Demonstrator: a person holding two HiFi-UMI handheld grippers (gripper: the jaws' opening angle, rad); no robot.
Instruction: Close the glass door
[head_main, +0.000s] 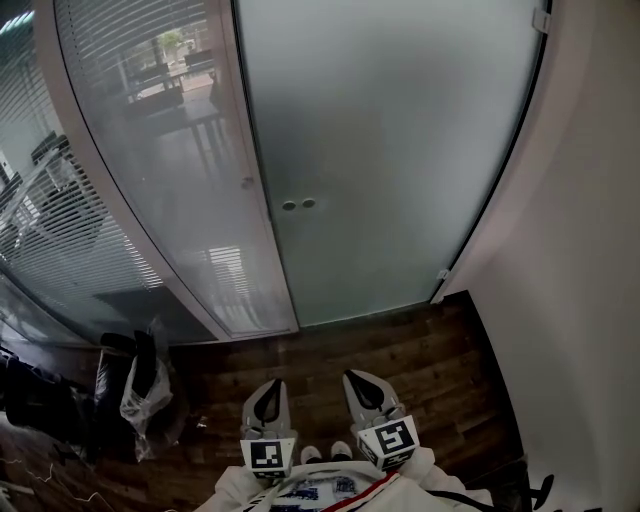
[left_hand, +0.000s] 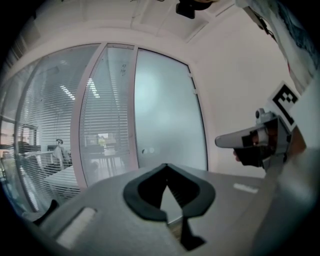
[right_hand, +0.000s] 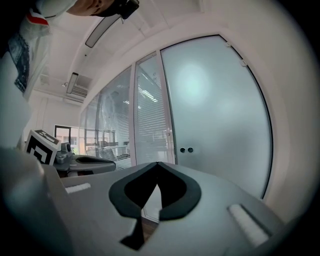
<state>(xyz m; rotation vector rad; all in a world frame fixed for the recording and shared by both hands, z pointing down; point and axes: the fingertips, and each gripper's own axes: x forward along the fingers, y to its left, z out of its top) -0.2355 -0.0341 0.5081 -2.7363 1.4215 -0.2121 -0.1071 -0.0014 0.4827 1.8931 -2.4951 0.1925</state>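
Observation:
The frosted glass door (head_main: 390, 150) fills the doorway ahead, with two small round fittings (head_main: 298, 204) near its left edge. It sits flush against the frame post (head_main: 250, 170). Both grippers hang close to my body, well short of the door and touching nothing. My left gripper (head_main: 270, 385) has its jaws together with nothing between them, and so does my right gripper (head_main: 358, 378). In the left gripper view the door (left_hand: 167, 115) stands beyond the shut tips (left_hand: 166, 166). In the right gripper view the door (right_hand: 220, 110) rises past the shut tips (right_hand: 158, 164).
A glass partition with blinds (head_main: 150, 170) runs along the left. A white wall (head_main: 580, 250) closes the right side. Dark wooden floor (head_main: 400, 340) lies between me and the door. Dark bags and a plastic bag (head_main: 140, 385) sit on the floor at left.

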